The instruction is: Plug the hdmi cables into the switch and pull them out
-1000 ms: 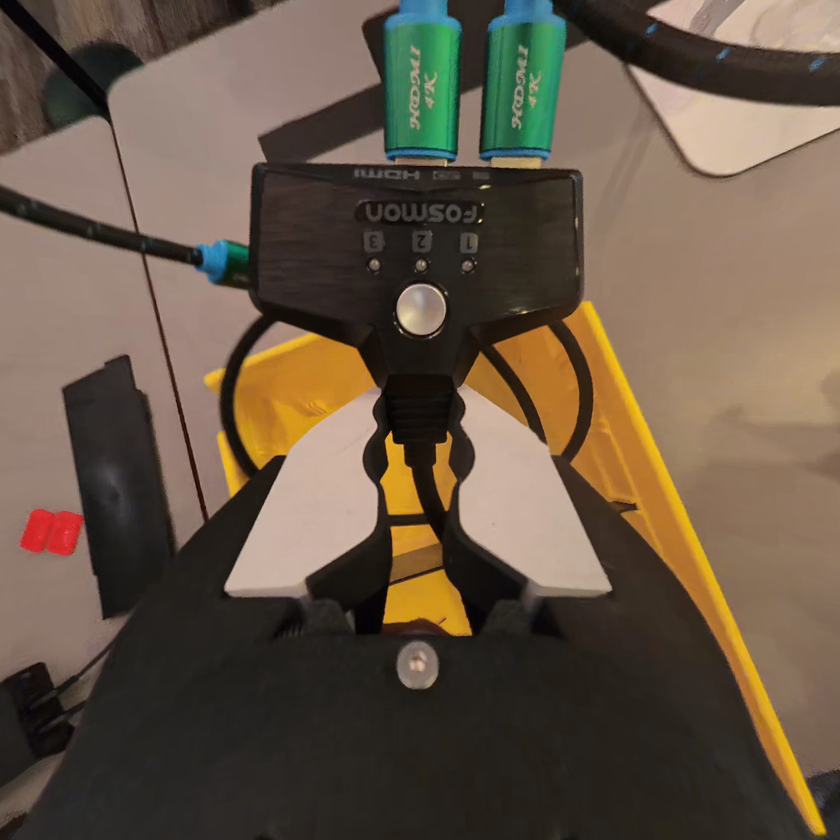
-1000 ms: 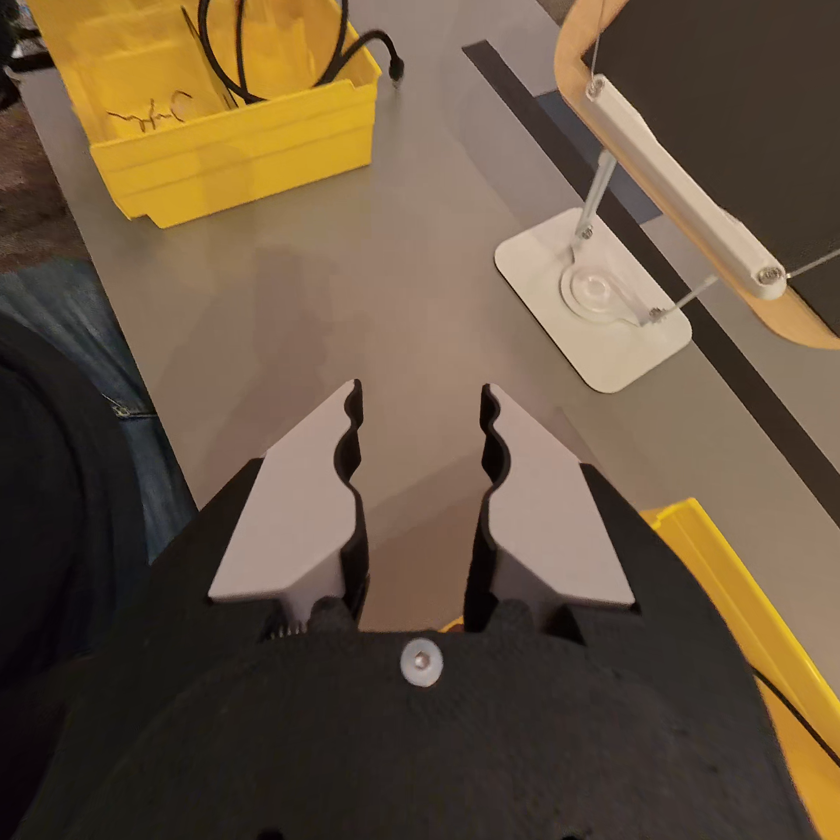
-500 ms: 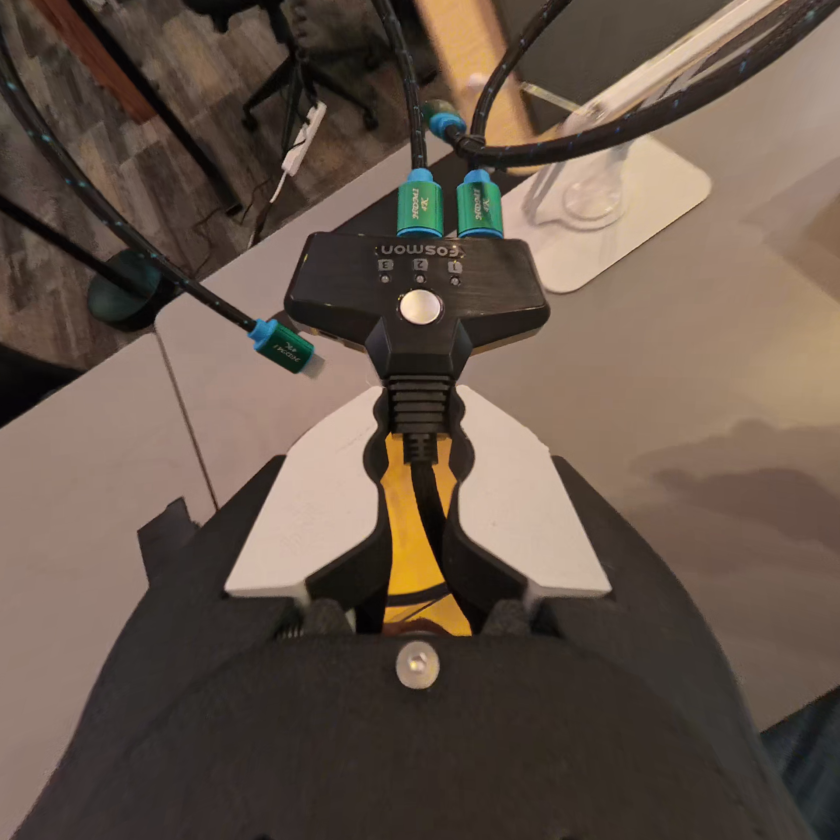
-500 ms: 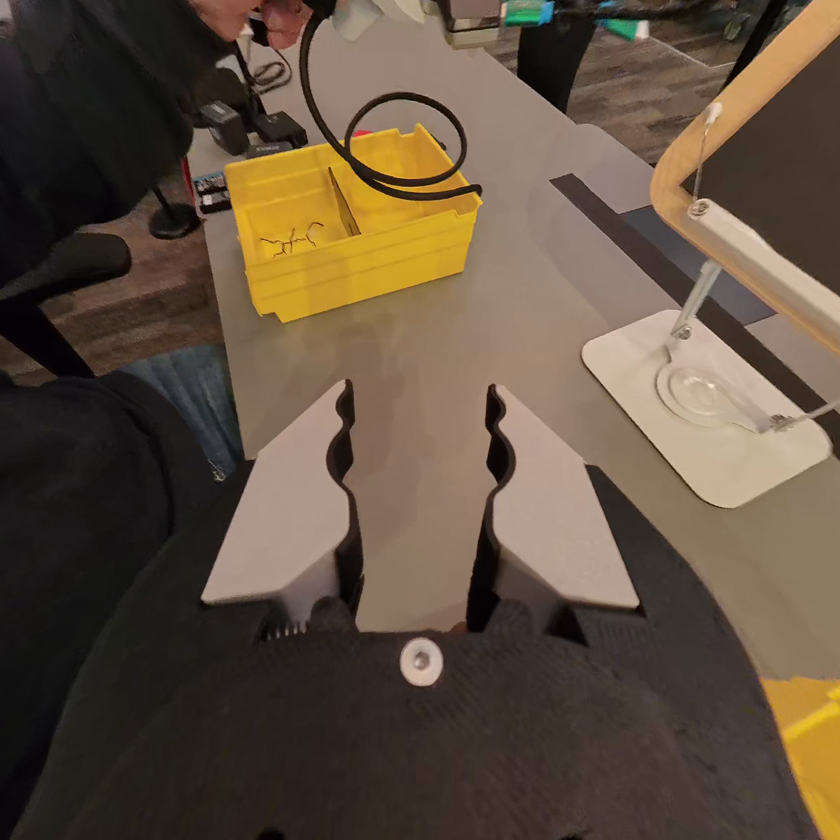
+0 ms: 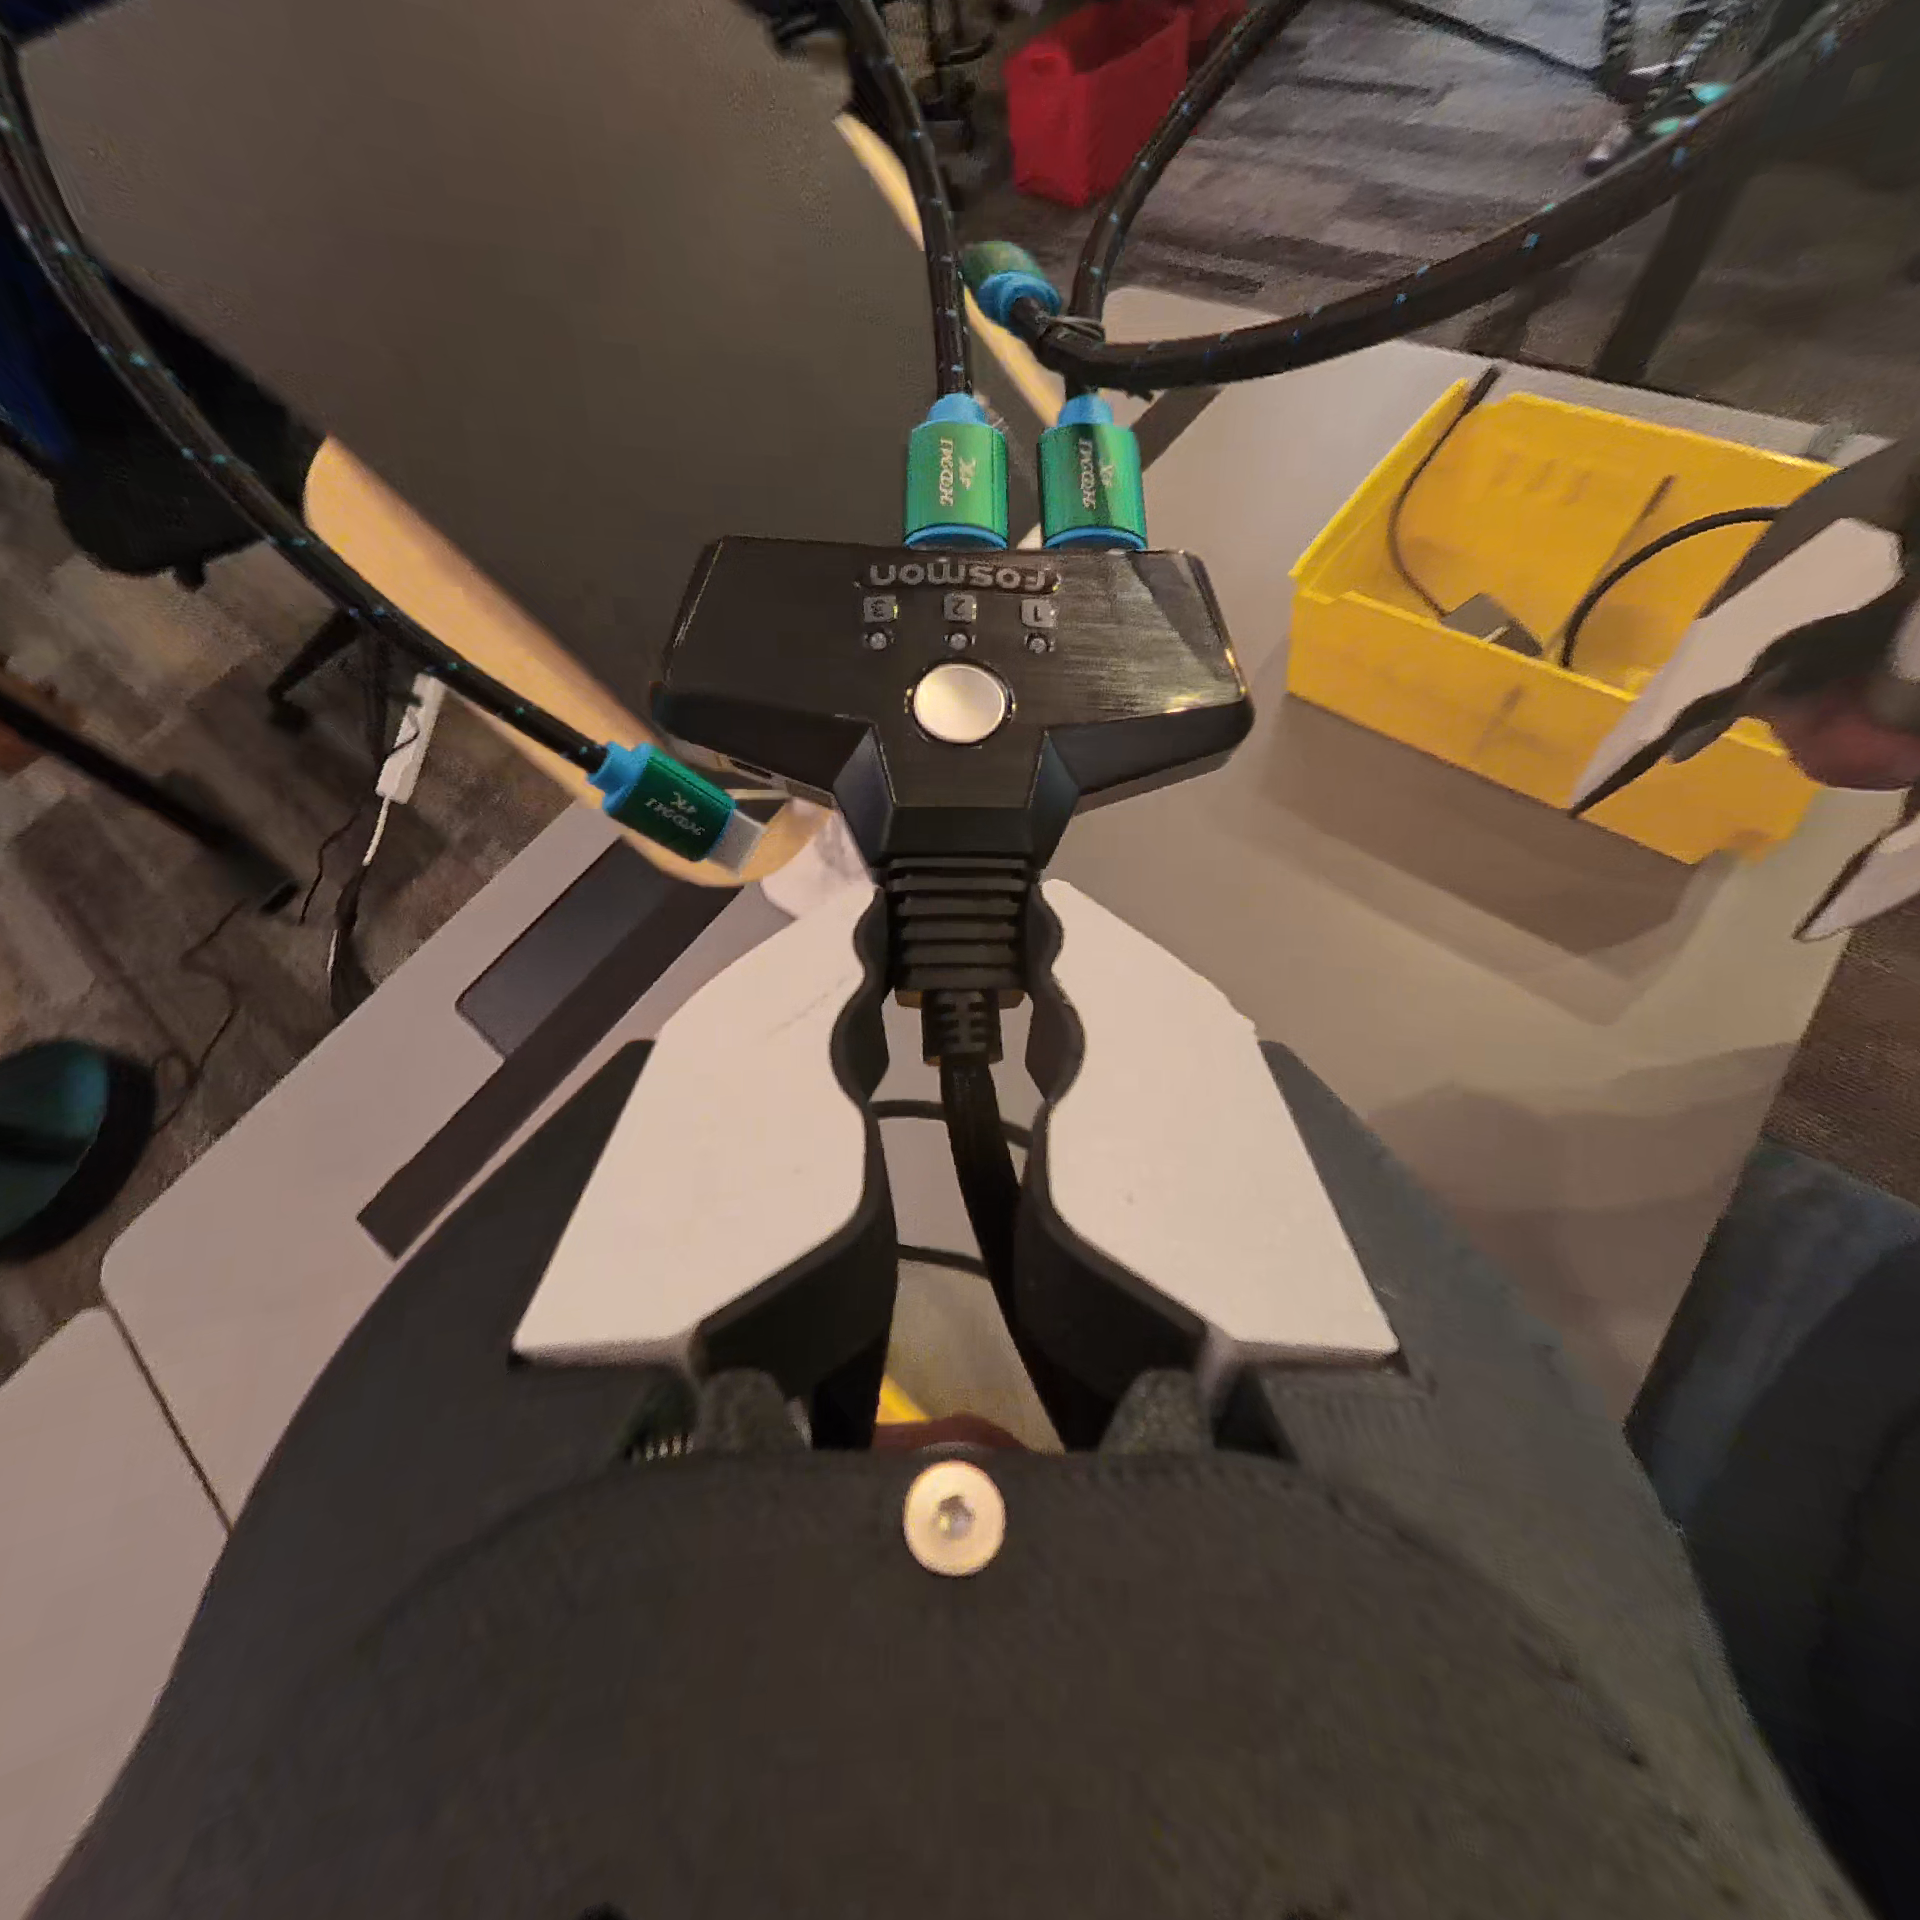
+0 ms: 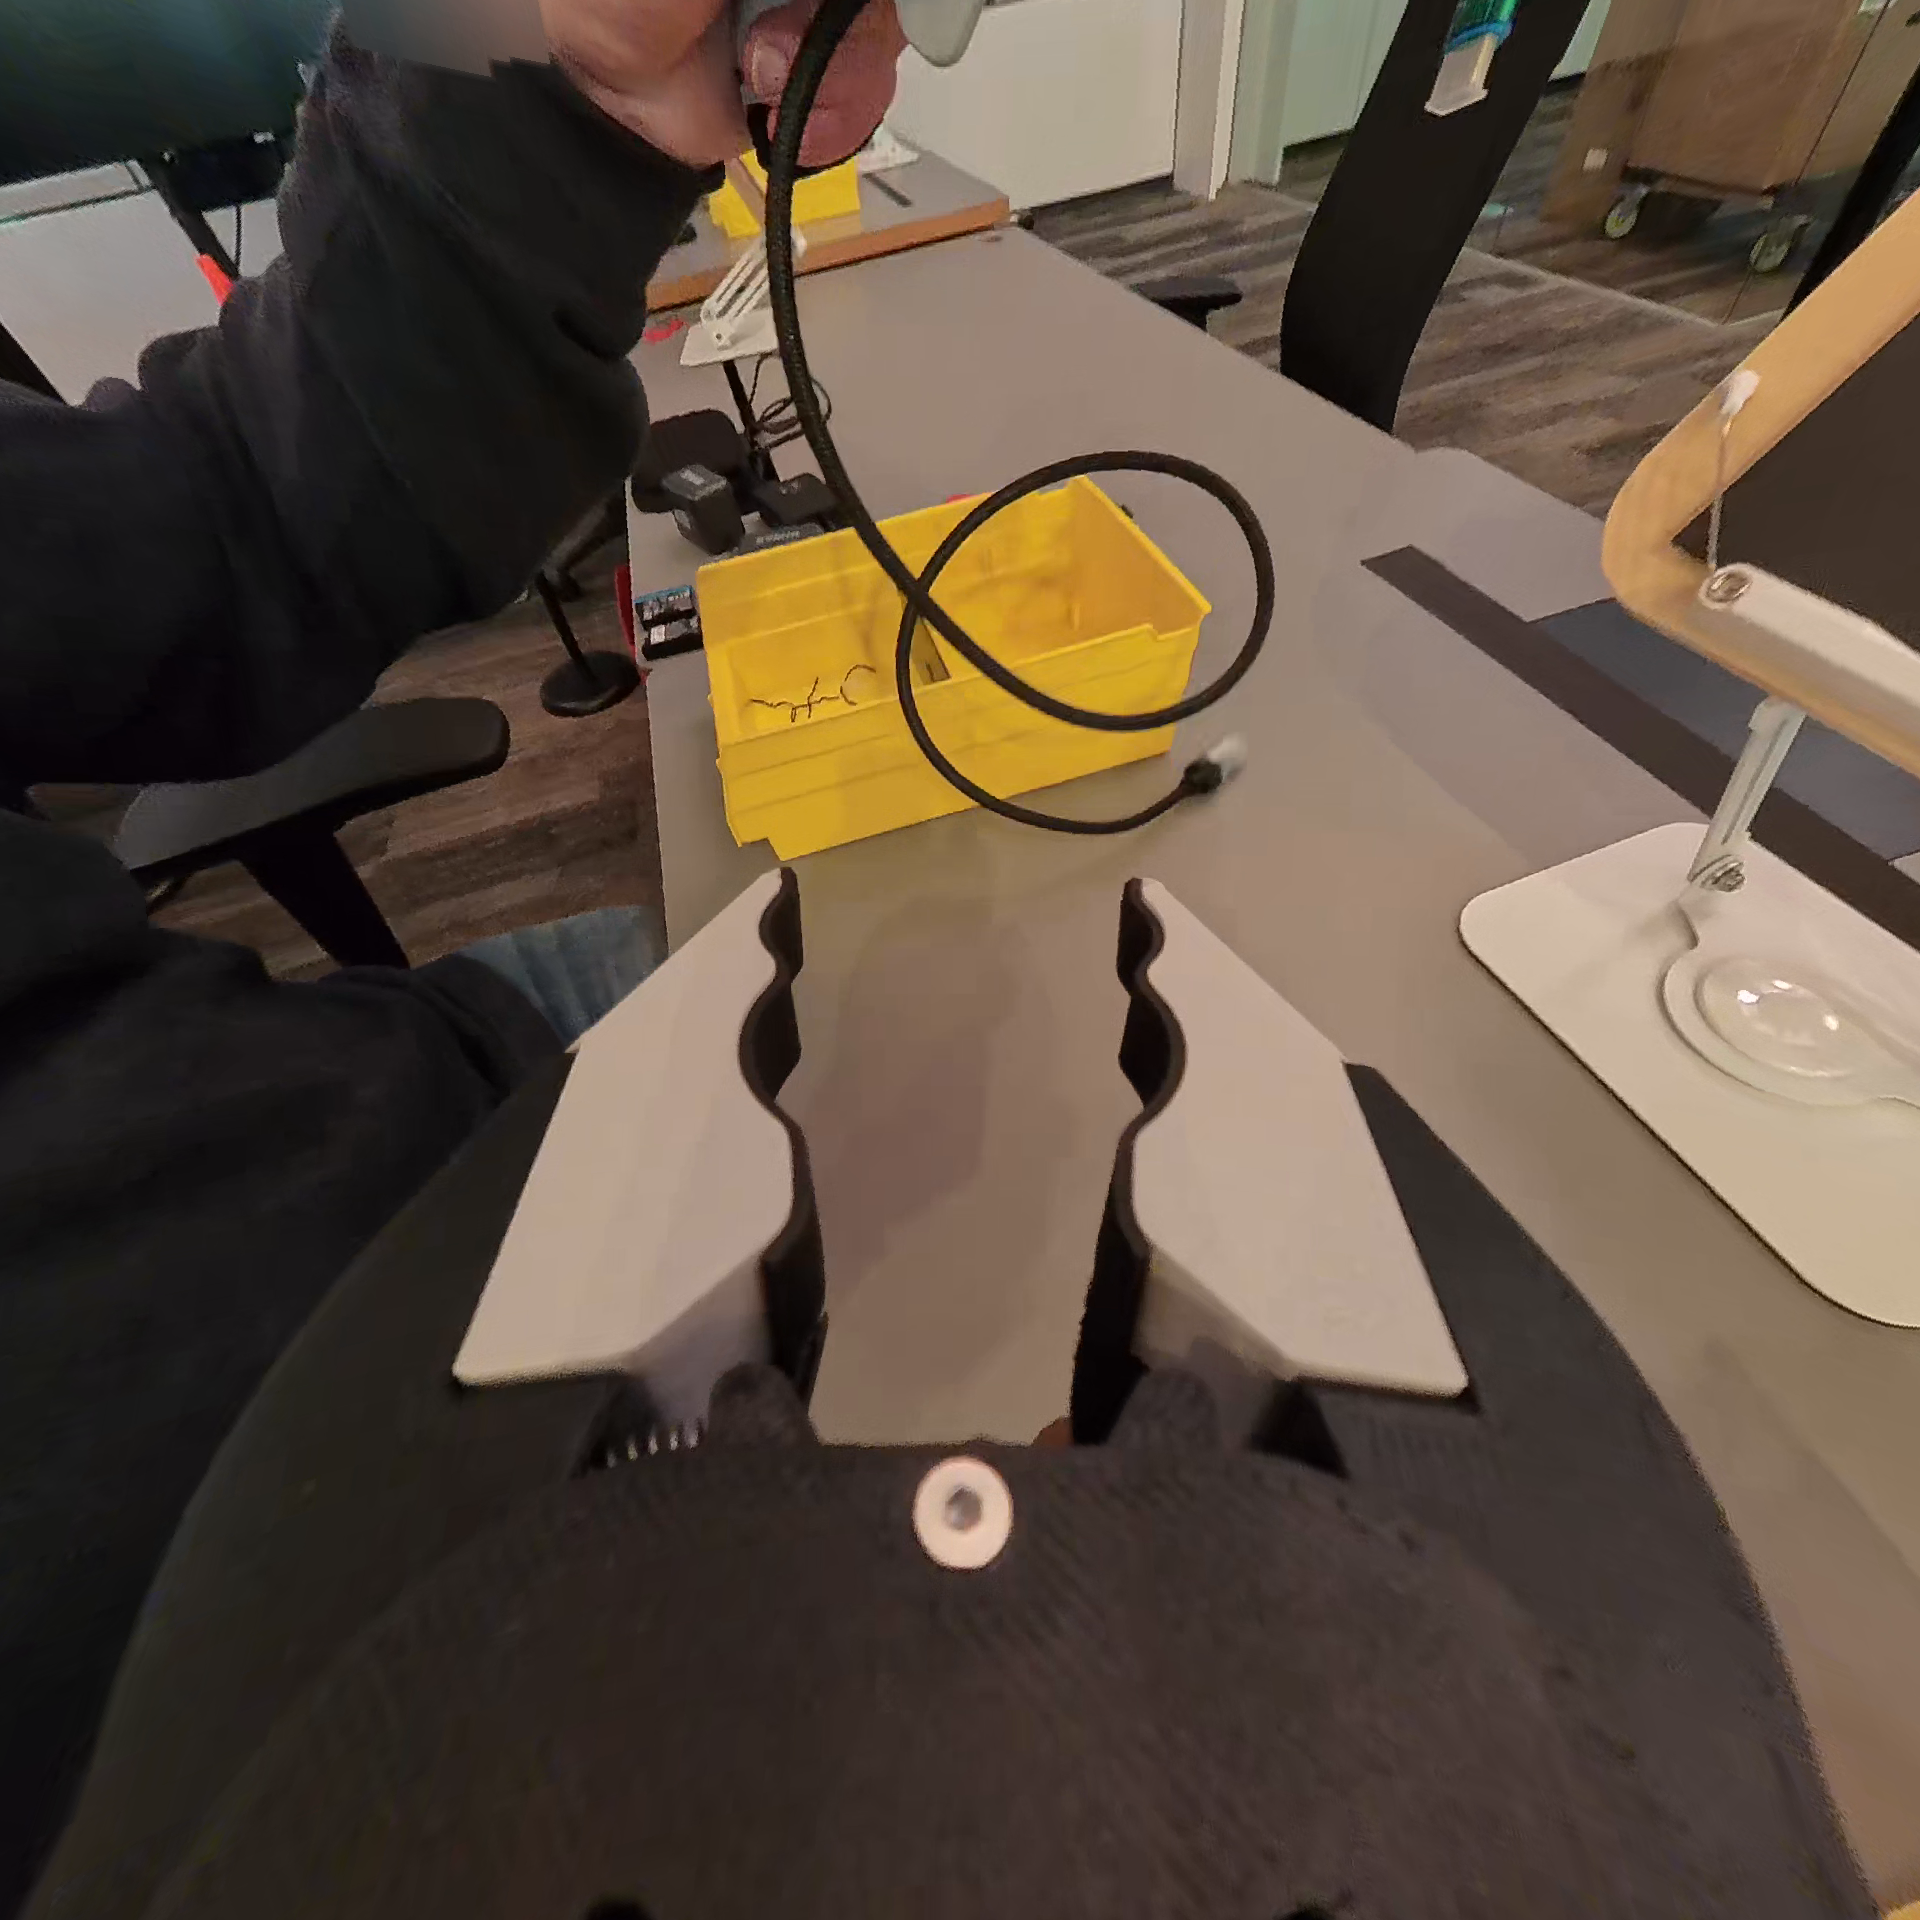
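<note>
In the left wrist view my left gripper [image 5: 961,920] is shut on the ribbed neck of the black HDMI switch [image 5: 1101,644] and holds it high above the grey table [image 5: 1299,935]. Two green HDMI plugs [image 5: 956,483] [image 5: 1091,488] sit in its far edge. A third green plug [image 5: 670,802] hangs loose by its left side with the metal tip bare. The switch's own black cable [image 6: 1262,582] hangs down in a loop over the yellow bin [image 6: 821,769]. My right gripper [image 6: 961,914] is open and empty above the table.
A white stand base [image 6: 1558,1091] and a wood-framed dark board [image 6: 1662,499] are to the right. A person's sleeve [image 6: 364,364] and hand [image 6: 665,73] fill the upper left. The yellow bin [image 5: 1455,665] and my blurred right gripper [image 5: 1766,686] show at right in the left wrist view. My hands' fingertips stand some 25 cm from each other.
The third plug has come out of the switch's left side. My left gripper has lifted the switch well above the bin and table. My right gripper has tilted up and stays open.
</note>
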Motion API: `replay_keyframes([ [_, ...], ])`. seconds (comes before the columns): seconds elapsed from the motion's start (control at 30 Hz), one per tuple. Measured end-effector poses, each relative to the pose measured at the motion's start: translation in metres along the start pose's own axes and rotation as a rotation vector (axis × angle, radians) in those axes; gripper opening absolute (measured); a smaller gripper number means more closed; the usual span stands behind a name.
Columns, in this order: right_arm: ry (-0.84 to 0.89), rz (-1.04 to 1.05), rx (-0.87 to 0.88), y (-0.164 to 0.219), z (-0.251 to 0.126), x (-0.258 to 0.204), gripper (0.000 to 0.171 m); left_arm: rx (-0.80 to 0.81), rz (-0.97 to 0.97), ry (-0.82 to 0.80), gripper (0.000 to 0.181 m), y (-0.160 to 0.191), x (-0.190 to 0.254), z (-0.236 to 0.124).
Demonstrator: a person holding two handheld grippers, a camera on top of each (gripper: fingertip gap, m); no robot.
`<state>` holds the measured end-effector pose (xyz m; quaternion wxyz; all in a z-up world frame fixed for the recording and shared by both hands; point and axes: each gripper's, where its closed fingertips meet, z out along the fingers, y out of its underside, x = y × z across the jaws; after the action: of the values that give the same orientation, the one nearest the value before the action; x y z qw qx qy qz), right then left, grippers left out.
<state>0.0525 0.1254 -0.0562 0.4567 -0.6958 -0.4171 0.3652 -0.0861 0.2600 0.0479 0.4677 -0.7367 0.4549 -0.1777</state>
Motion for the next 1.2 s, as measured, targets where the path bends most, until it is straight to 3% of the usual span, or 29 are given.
replay_keyframes([
  [0.13,0.031,-0.012,0.075,-0.013,-0.010,0.003,0.063,0.031,0.041,0.080,0.023,-0.032,0.026,0.006],
  [0.27,0.045,0.002,0.171,-0.025,-0.022,0.007,0.062,0.072,0.046,0.223,0.023,-0.040,0.051,0.019],
  [0.47,0.005,0.071,0.400,-0.048,-0.040,0.022,0.060,0.075,0.039,0.439,0.023,-0.008,0.089,0.048],
  [0.67,-0.094,0.133,0.520,-0.056,-0.026,0.033,0.053,0.094,0.001,0.599,0.023,0.026,0.113,0.060],
  [0.9,-0.262,0.123,0.646,-0.064,-0.011,0.024,0.042,0.092,-0.022,0.661,0.023,0.044,0.116,0.060],
  [1.2,-0.286,0.121,0.589,-0.058,0.008,0.024,0.043,0.048,0.011,0.656,0.023,0.063,0.106,0.057],
])
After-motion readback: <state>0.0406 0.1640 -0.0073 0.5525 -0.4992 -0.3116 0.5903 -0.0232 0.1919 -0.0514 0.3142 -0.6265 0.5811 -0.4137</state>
